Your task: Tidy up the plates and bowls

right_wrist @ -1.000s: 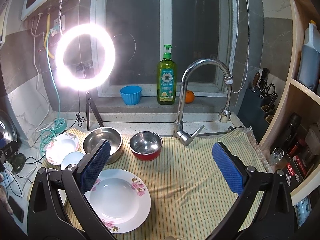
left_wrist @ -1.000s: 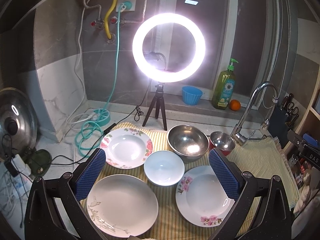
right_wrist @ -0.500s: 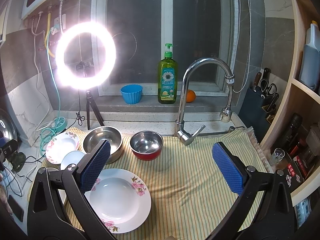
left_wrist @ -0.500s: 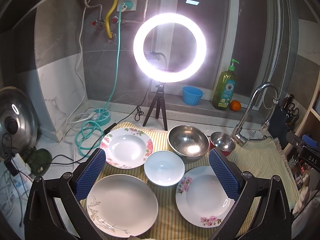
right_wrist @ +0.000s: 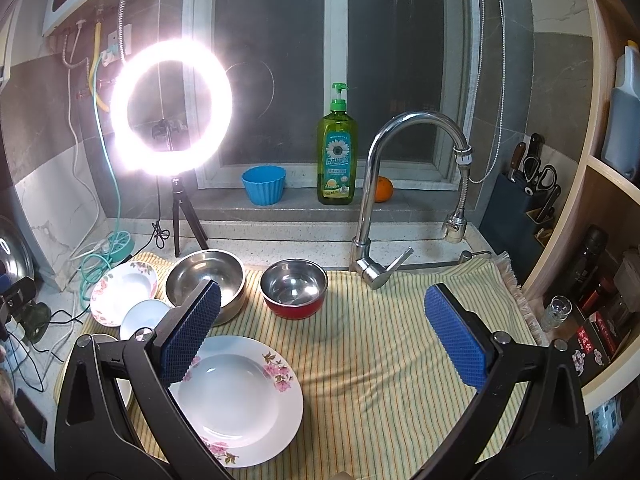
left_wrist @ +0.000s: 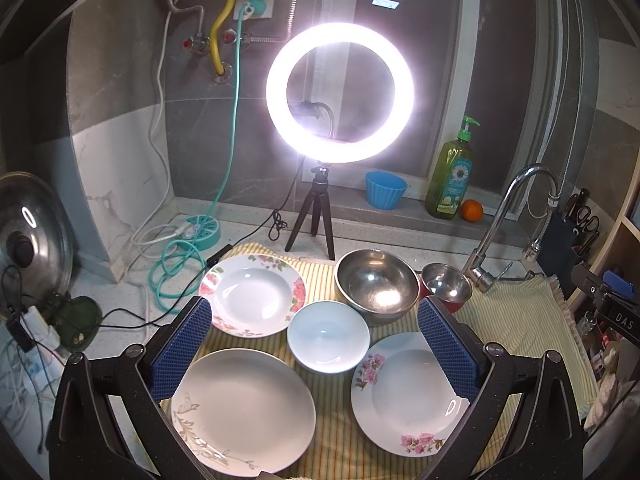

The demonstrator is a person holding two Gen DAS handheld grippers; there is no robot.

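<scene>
Speckled counter (left_wrist: 132, 276), striped cloth (right_wrist: 384, 344) bearing plates (left_wrist: 244, 410), bowls (left_wrist: 376, 286)

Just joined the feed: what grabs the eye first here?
The blazing ring light on its tripod, at the back of the counter behind the dishes. Below it, plates and bowls lie spread singly on the striped cloth, the big steel bowl catching the glare. Both tools, left and right, hover open.

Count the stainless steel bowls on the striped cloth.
2. The large steel bowl sits at the back, behind the white bowl. The small red-sided steel bowl sits just right of it, near the faucet. None seems hidden.
</scene>
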